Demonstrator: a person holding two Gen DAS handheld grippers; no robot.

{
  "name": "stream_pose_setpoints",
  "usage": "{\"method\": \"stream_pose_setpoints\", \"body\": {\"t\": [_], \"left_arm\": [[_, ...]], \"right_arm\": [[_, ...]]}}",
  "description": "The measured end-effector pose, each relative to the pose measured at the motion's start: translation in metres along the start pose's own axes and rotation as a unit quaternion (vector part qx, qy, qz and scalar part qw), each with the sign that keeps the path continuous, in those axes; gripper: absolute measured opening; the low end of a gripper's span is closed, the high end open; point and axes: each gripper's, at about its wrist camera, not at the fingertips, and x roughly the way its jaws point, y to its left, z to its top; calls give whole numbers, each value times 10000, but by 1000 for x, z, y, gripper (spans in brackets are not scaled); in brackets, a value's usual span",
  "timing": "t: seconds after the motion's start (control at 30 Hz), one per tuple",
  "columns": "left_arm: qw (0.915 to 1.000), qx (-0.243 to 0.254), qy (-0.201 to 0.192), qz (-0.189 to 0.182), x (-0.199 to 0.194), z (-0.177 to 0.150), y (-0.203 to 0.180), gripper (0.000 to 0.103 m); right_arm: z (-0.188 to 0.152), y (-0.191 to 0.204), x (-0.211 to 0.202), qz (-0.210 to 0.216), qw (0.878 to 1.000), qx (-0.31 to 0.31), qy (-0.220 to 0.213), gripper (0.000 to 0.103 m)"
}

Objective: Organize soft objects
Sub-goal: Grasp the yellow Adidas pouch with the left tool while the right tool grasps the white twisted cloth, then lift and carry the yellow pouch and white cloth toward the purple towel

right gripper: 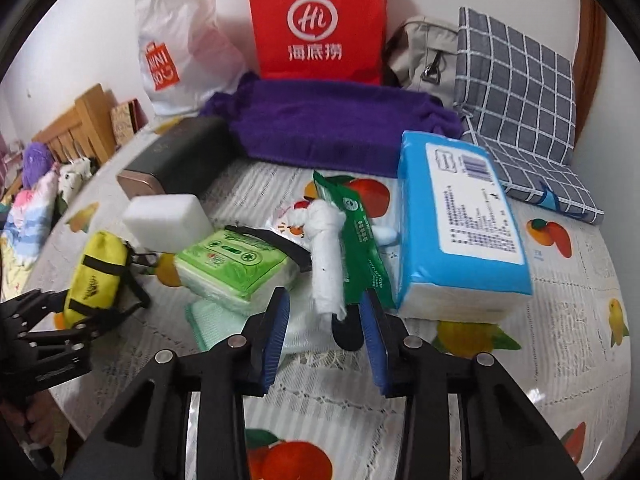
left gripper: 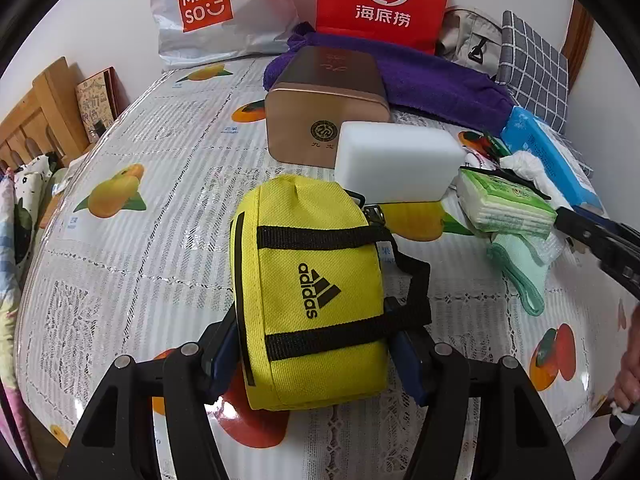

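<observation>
My left gripper is shut on a yellow Adidas pouch that rests on the fruit-print tablecloth; the pouch also shows in the right wrist view. A white sponge block lies just beyond the pouch. My right gripper is open, its blue pads on either side of a knotted white cloth roll. A green tissue pack, a green wipes packet and a blue tissue pack lie around the roll. A light green cloth lies under the tissue pack.
A bronze tin box stands behind the sponge. A purple towel, a red paper bag, a white Miniso bag, a beige bag and a grey checked cloth line the back by the wall.
</observation>
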Motion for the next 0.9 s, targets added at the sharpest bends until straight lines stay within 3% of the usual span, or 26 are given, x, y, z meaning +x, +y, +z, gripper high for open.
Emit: {"method": "stream_pose_setpoints", "body": {"t": [0.07, 0.1, 0.43, 0.53, 0.7, 0.9], "left_arm": [[10000, 4, -29, -10, 0, -1, 0, 64], [10000, 11, -39, -10, 0, -1, 0, 64], [9996, -191, -60, -177, -6, -7, 10, 64], [9996, -281, -32, -75, -9, -9, 12, 64], [9990, -436, 30, 20, -16, -14, 12, 64], [9989, -430, 105, 123, -17, -21, 2, 64]], "right_arm": [[3, 1, 6, -87, 9999, -76, -15, 8], [4, 0, 6, -165, 9998, -76, -48, 7], [-3, -20, -58, 147, 9969, 371, -676, 6], [-15, -27, -80, 289, 9958, 449, -744, 6], [-49, -39, -95, 116, 9984, 327, -454, 6], [-92, -55, -75, 19, 9995, 319, 90, 7]]}}
